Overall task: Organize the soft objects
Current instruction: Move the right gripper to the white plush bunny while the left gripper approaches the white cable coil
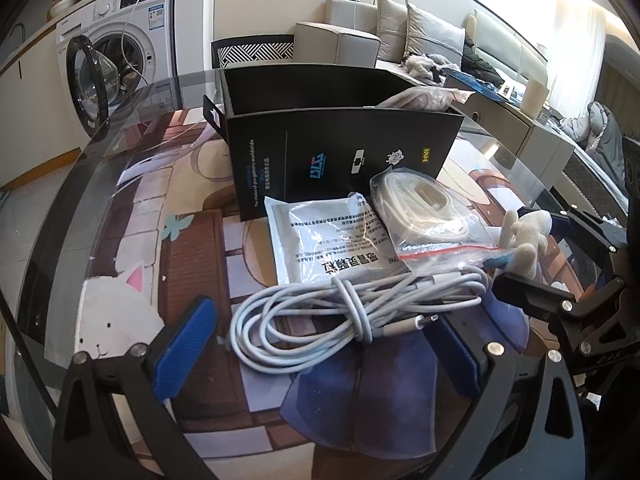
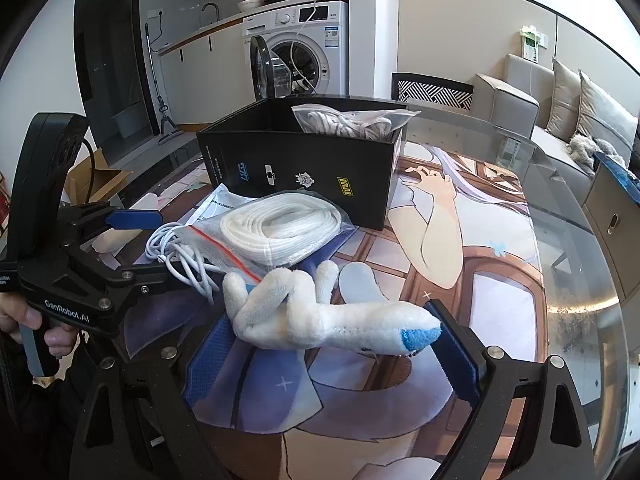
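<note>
- Left gripper (image 1: 320, 356) stands wide, blue pads either side of the coiled white cable (image 1: 352, 316), and neither pad presses on it.
- That cable lies on the glass-topped bench (image 1: 120, 184), just in front of the flat printed packet (image 1: 320, 240), its loops lapping over the packet's near edge.
- Right gripper (image 2: 332, 356) is spread wide too, with the white plush toy (image 2: 320, 316) lying across the gap between its pads.
- The toy's blue-tipped end is at the right pad and its body rests over the left pad; whether the pads actually press on it, I cannot tell.
- The plush lies flat on the bench, limbs pointing away toward the zip bag of white cord (image 2: 280, 228), one limb just at the bag's near edge.
- The zip bag, red strip along its seal, sits between the toy and the black box (image 2: 304, 168), touching the box's front wall or close to it.
- The black box stands open-topped towards the back of the bench, and a clear bag of pale soft stuff (image 2: 352, 122) pokes above its rim at the right end.
- In the right wrist view a hand (image 2: 28, 320) grips the handle of the left gripper at the left edge.
- Behind the bench a washing machine (image 2: 304, 48) stands with its door swung open.
</note>
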`<state>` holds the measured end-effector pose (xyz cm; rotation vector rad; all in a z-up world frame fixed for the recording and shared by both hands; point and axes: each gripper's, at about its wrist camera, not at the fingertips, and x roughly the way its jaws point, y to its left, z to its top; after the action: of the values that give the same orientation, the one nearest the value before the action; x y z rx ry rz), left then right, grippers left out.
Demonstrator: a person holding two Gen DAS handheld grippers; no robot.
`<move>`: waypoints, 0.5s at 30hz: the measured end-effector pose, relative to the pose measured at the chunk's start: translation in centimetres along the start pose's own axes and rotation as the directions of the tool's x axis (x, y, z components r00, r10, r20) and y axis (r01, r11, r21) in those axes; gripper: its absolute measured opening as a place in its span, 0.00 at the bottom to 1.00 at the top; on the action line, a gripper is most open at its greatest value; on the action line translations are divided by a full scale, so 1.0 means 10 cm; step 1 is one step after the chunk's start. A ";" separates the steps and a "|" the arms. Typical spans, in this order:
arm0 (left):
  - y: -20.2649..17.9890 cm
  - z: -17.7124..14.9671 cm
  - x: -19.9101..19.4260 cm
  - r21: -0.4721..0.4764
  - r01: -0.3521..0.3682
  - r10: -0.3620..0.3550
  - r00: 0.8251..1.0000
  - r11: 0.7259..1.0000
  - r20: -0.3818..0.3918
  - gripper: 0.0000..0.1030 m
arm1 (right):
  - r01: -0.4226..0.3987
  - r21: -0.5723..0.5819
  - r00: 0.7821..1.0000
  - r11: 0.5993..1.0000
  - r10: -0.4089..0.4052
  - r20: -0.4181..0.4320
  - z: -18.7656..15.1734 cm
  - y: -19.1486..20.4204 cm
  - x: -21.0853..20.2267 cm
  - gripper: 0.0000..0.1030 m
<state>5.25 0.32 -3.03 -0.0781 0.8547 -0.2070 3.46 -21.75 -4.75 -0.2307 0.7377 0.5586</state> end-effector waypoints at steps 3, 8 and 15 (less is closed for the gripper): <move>-0.02 0.00 0.00 0.009 0.002 -0.002 1.000 1.000 -0.002 0.94 | 0.000 -0.003 1.000 1.000 0.000 0.001 0.00 0.00 0.00 0.90; -0.01 -0.01 -0.02 0.004 0.011 -0.011 1.000 1.000 0.015 0.88 | 0.000 -0.004 1.000 1.000 0.000 0.002 0.00 0.00 0.00 0.90; 0.02 -0.04 -0.05 0.006 0.021 -0.021 0.999 1.000 0.040 0.81 | 0.004 -0.006 1.000 1.000 -0.004 0.008 0.00 0.02 -0.02 0.90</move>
<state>4.64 0.59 -2.90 -0.0854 0.8140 -0.2267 3.24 -21.62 -4.60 -0.2355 0.7274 0.5575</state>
